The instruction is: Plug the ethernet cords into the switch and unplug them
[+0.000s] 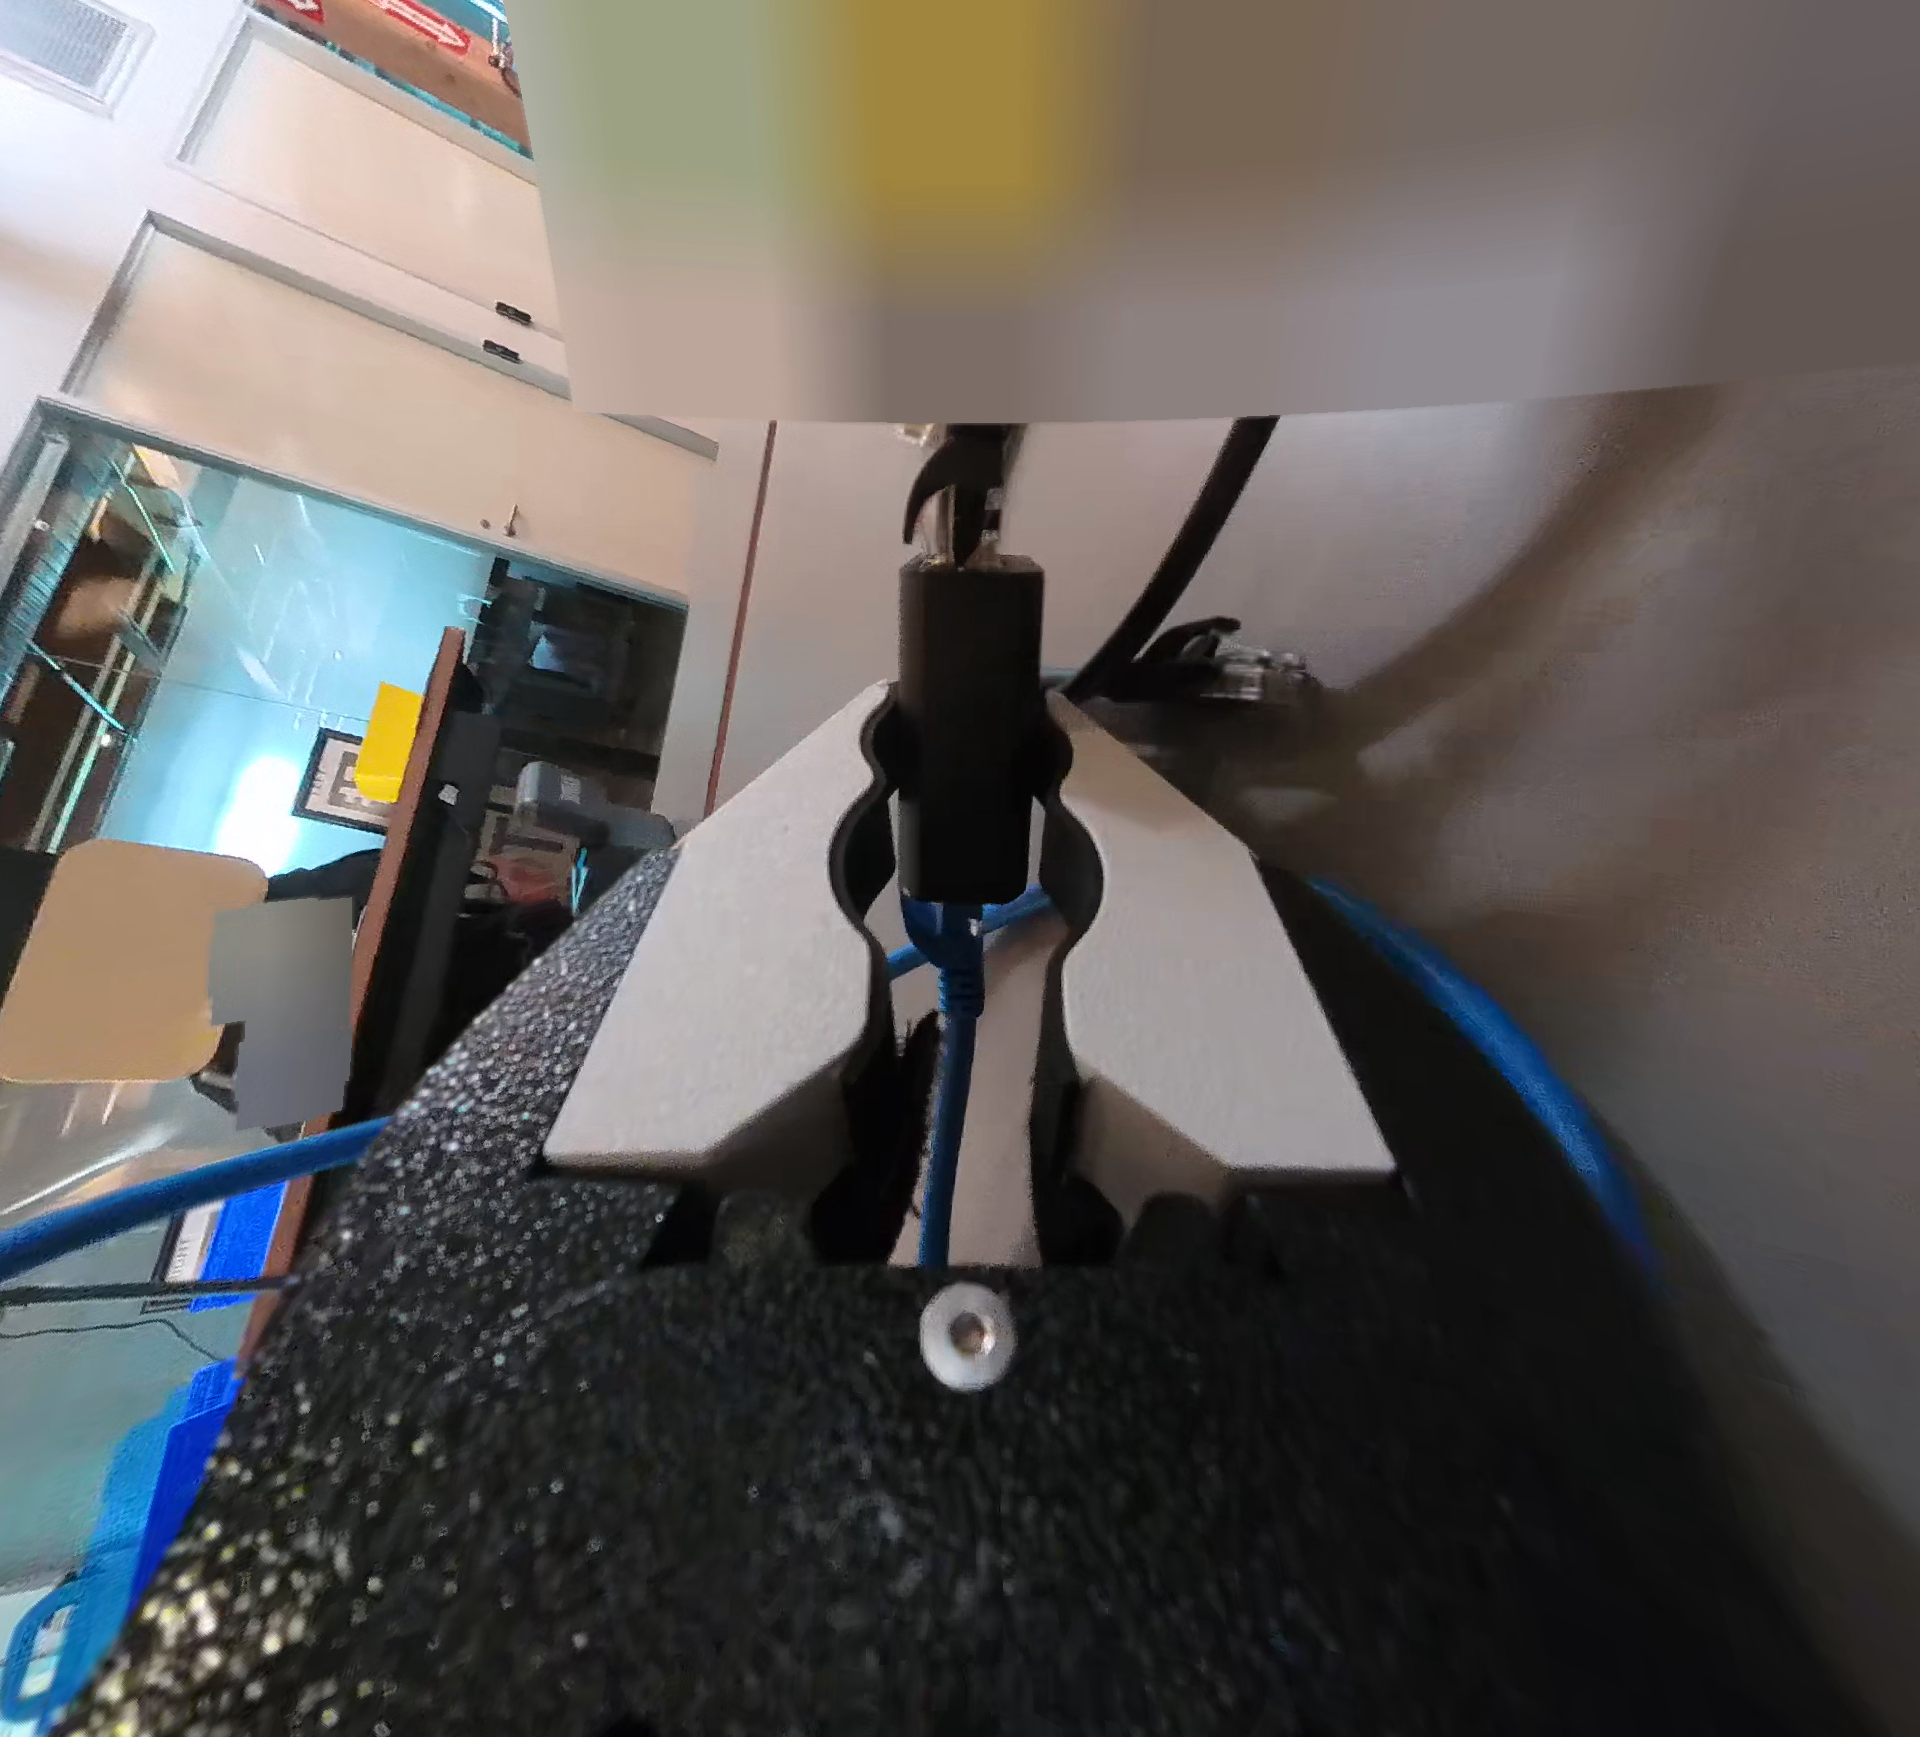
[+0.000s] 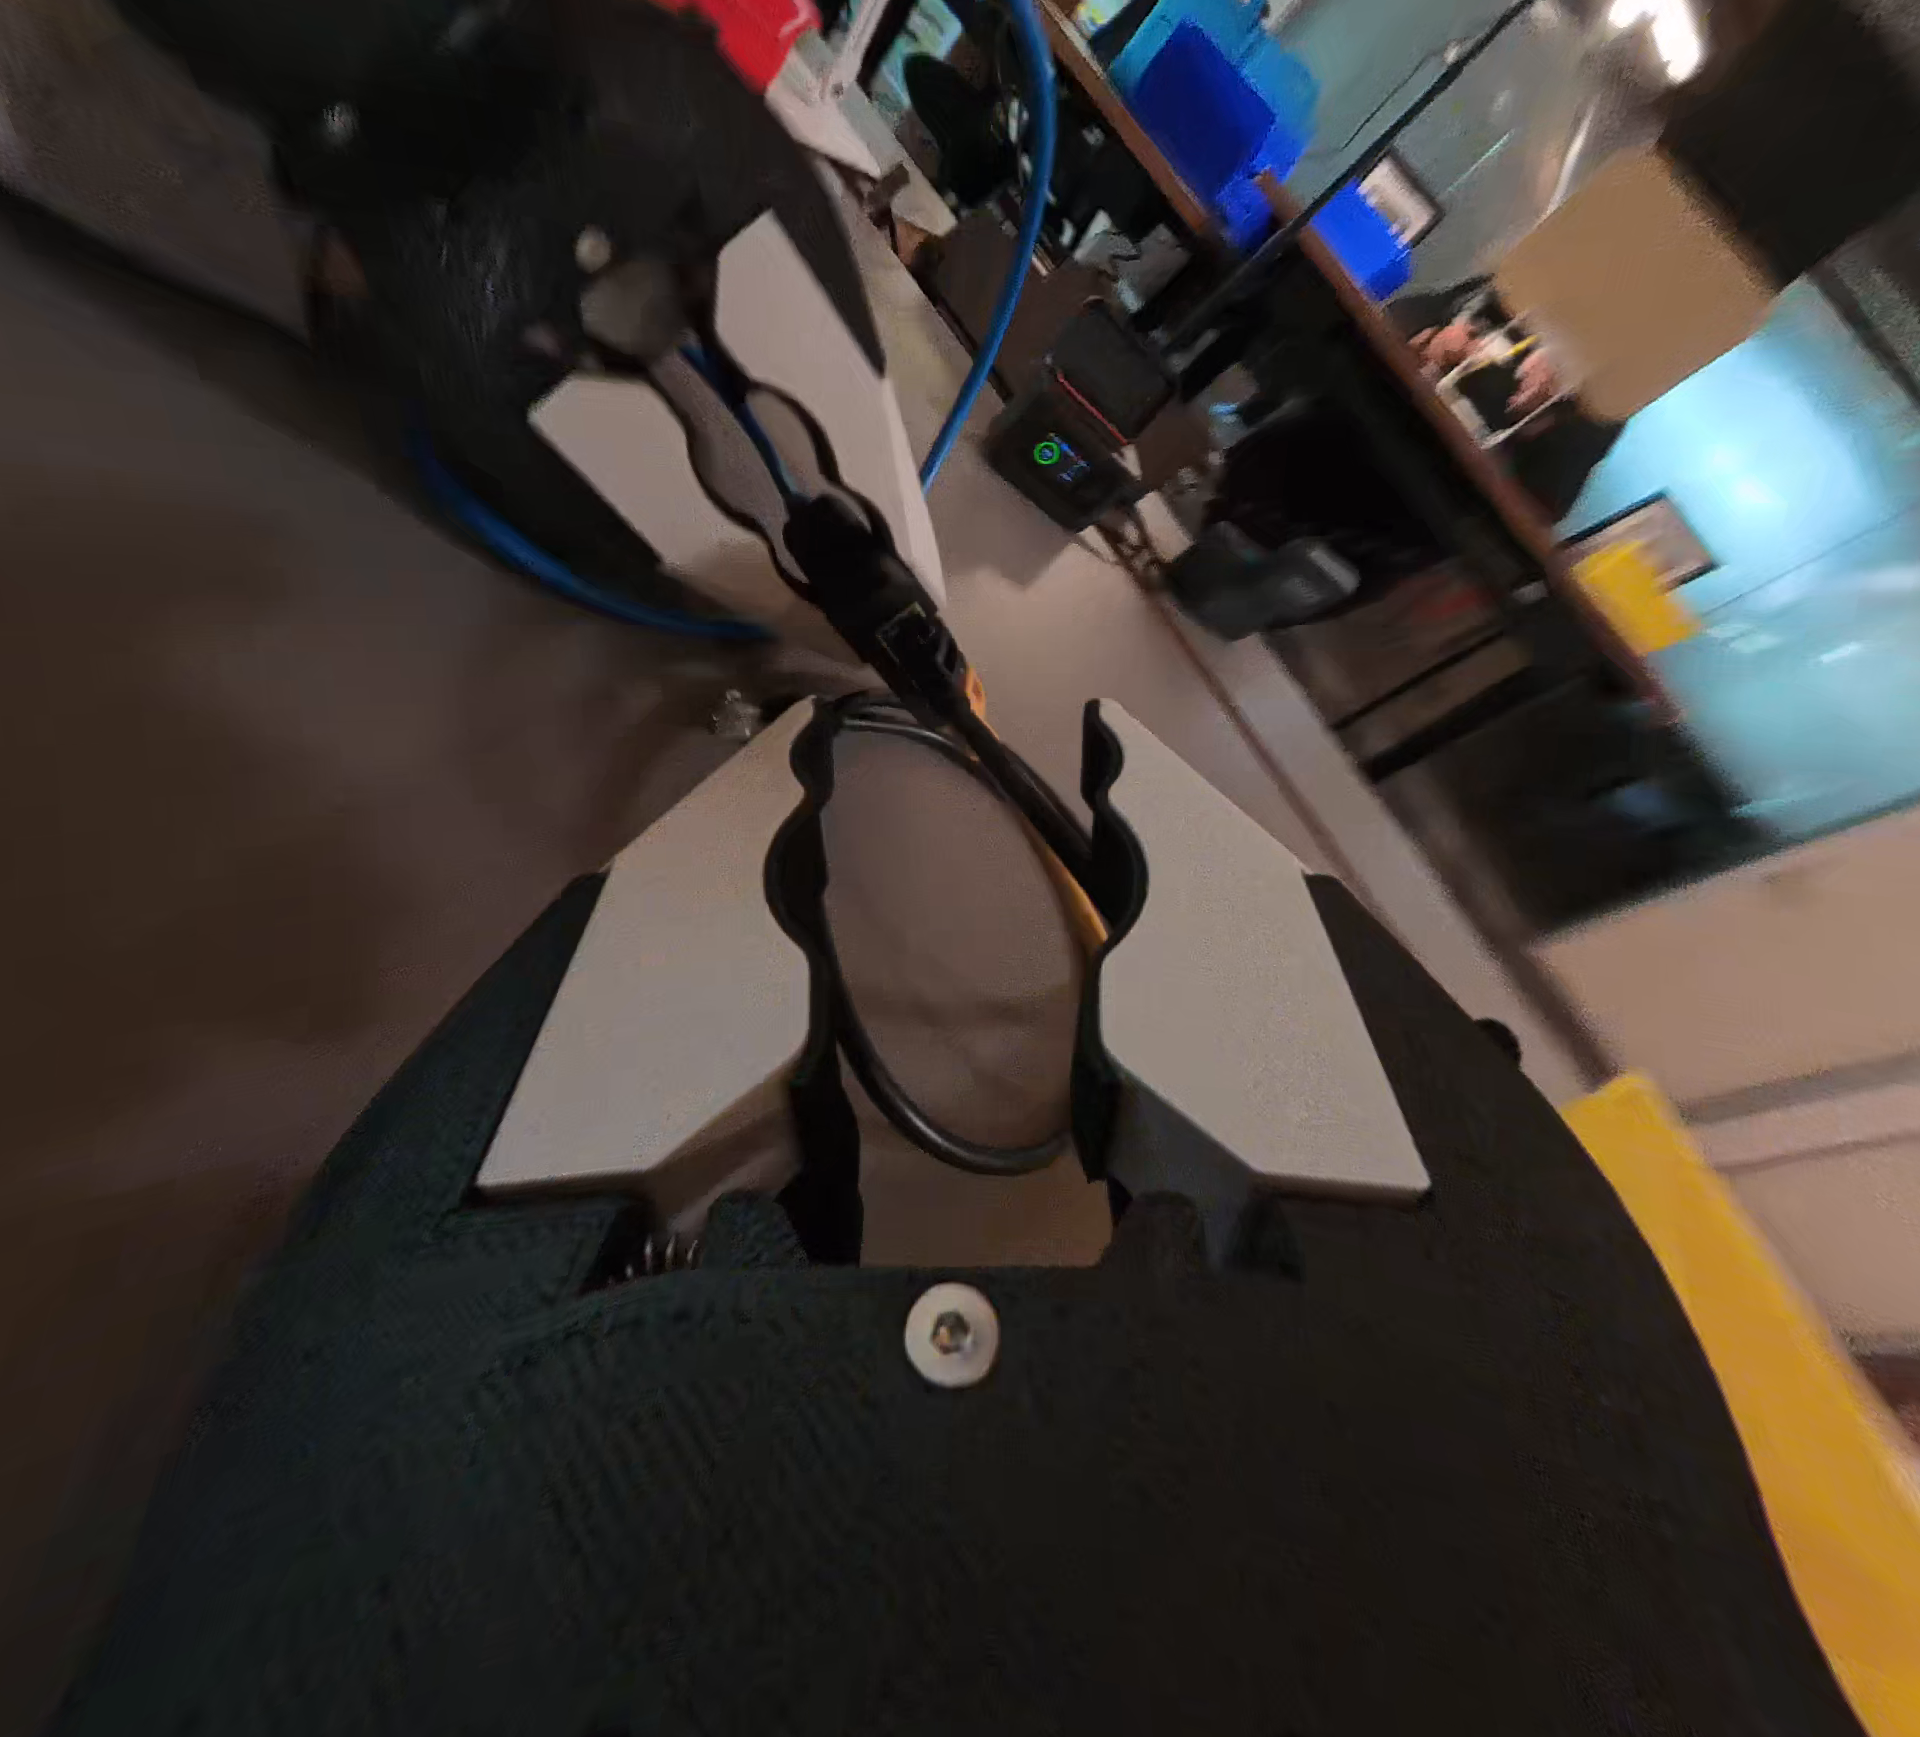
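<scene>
The left gripper [image 1: 971, 721] clamps the black coupler [image 1: 968, 731], rigid and light, on its blue cord [image 1: 951, 1064]; the right gripper [image 2: 956, 742] gapes around a limp black cord [image 2: 1023, 788].

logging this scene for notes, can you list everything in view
black coupler: one, black, clamped between the left fingers, a plug at its far end
blue cable: one, blue, enters the coupler's near end and runs back between the fingers
black cable: one, black, looped between the right fingers
loose plug: one, clear with a black boot, on the table right of the coupler
table: one, grey-brown
small device: one, black with a lit green ring, on the desk beyond
blue bins: blue, on a shelf
left gripper: shut on the coupler
right gripper: open
</scene>
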Available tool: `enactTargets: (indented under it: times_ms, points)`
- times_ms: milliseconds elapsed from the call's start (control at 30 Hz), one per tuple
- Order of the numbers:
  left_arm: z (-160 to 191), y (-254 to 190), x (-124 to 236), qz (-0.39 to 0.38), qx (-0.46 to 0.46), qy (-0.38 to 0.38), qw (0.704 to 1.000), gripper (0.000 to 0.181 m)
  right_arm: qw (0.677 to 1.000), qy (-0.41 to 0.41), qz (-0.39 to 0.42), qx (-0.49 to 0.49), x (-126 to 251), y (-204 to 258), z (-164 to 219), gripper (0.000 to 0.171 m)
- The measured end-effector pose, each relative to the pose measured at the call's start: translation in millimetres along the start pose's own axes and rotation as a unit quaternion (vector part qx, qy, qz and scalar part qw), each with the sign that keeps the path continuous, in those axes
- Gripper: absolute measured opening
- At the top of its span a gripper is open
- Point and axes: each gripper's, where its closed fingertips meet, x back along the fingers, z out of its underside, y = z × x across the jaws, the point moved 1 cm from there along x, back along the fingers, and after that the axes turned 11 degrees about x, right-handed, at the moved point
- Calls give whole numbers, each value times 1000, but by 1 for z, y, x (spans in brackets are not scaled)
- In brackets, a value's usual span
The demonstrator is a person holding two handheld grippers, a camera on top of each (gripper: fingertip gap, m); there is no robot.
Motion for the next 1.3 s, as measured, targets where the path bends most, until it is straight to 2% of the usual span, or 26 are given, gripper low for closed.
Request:
enactTargets:
  times_ms: [100, 267, 367, 467, 500, 600, 667, 733, 800, 900, 1000, 1100, 1300]
  points:
    - [-2, -5, 2, 8, -19, -16, 1000, 22, 994, 51, -17, 96, -15, 15, 5, 66]
    - [-15, -18, 7, 17, -82, -53, 995, 21, 977, 106, -46, 181, -40, 20, 9, 65]
    - [-24, -18, 13, 23, -64, -87, 994, 21, 965, 126, -64, 222, -47, 23, 14, 55]
    - [-29, -17, 16, 36, -29, -110, 993, 22, 961, 124, -58, 239, -47, 21, 16, 22]
    - [-31, -16, 17, 34, -23, -118, 992, 23, 963, 126, -60, 230, -46, 21, 17, 22]
    - [-48, -4, 24, -4, 6, -170, 985, 45, 968, 153, -46, 195, -45, 8, 29, 22]
    - [-61, 9, 31, -32, 48, -207, 977, 66, 973, 163, -21, 163, -43, -8, 35, 22]
    - [-76, 18, 41, -61, 74, -246, 965, 75, 978, 163, 4, 128, -41, -29, 36, 21]
    - [-93, 12, 53, -62, 57, -285, 955, 84, 981, 164, 28, 104, -40, -51, 36, 21]
    - [-107, -16, 58, -18, 18, -300, 954, 83, 982, 165, 73, 54, -39, -89, 37, 22]
    - [-108, -21, 57, 0, 28, -296, 955, 80, 984, 139, 105, -34, -35, -128, 35, 21]
    - [-95, -6, 53, -5, 85, -280, 956, 76, 983, 86, 132, -98, -21, -175, 17, 22]
    - [-67, 35, 50, -47, 218, -257, 940, 71, 974, -5, 192, -123, 35, -292, -39, 22]
